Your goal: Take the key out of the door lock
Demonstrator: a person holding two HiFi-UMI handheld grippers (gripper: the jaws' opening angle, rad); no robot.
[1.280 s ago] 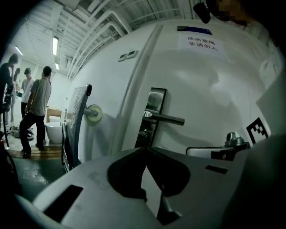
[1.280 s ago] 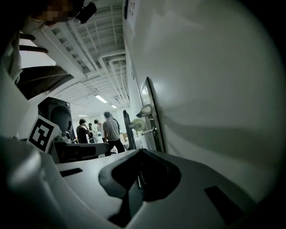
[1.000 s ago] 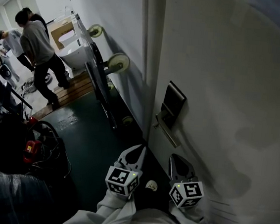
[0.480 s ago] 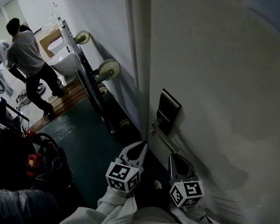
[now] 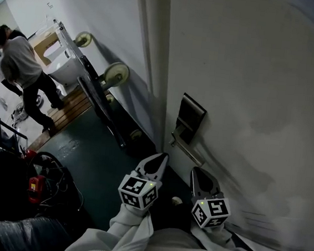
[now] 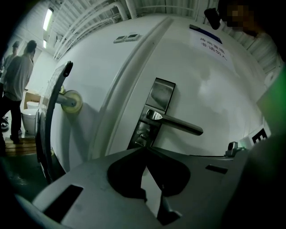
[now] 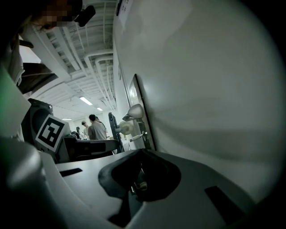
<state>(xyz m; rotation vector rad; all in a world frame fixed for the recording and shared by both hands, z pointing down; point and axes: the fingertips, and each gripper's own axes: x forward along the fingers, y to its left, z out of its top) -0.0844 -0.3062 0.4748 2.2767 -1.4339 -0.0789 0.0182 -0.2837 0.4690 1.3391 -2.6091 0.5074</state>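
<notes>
Both tongs are shut and empty: the left tongs (image 6: 145,150) have their tips pressed together with nothing between them, and the right tongs (image 7: 140,151) look closed in the same way. The two are side by side, both aimed at the door (image 6: 214,89), which runs close along the right side of the right tongs. Just ahead of the left tips, and a little above them, is the lock plate (image 6: 154,114). The key (image 6: 140,137) appears to be in its lower part, sticking out toward the tongs, directly under the handle (image 6: 176,125) and not yet touched. From the right tongs it shows as a thin stub ahead and slightly left. Further off, to the left of the left tongs, a wheeled cart (image 5: 118,73) leans against the wall, and people (image 5: 21,66) stand beyond it. The risks, as I judge them, come from the small key and the crowded spot. Closed tips would only push the key, so the tongs must open first. Coming in too high would knock the handle. A shallow or off-centre pinch could slip, a crooked pull could bind the key in the cylinder, and a weak hold could drop it to the floor (image 5: 87,154).
</notes>
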